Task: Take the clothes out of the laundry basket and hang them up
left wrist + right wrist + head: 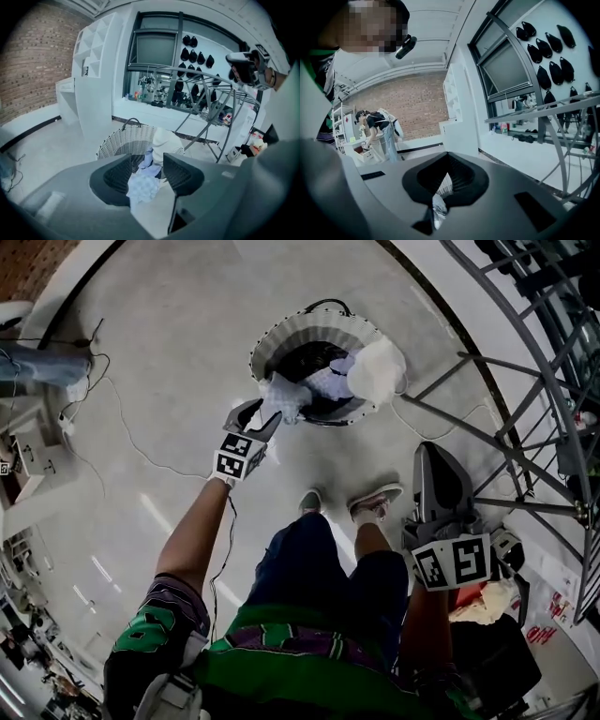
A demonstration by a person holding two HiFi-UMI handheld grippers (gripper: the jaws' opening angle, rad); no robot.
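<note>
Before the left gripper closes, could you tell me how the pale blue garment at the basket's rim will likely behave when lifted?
The pale blue garment lies crumpled over the basket rim, so it will probably hang limp. It looks thin, so likely light. It overlaps other clothes, so it may drag one along.

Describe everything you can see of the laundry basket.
The laundry basket is round, woven and pale, like wicker, with a dark loop handle on its rim. It stands upright on the grey floor beside a metal drying rack. Clothes lie in it: a white garment drapes over its rim, and pale blue cloth lies near the left gripper.
</note>
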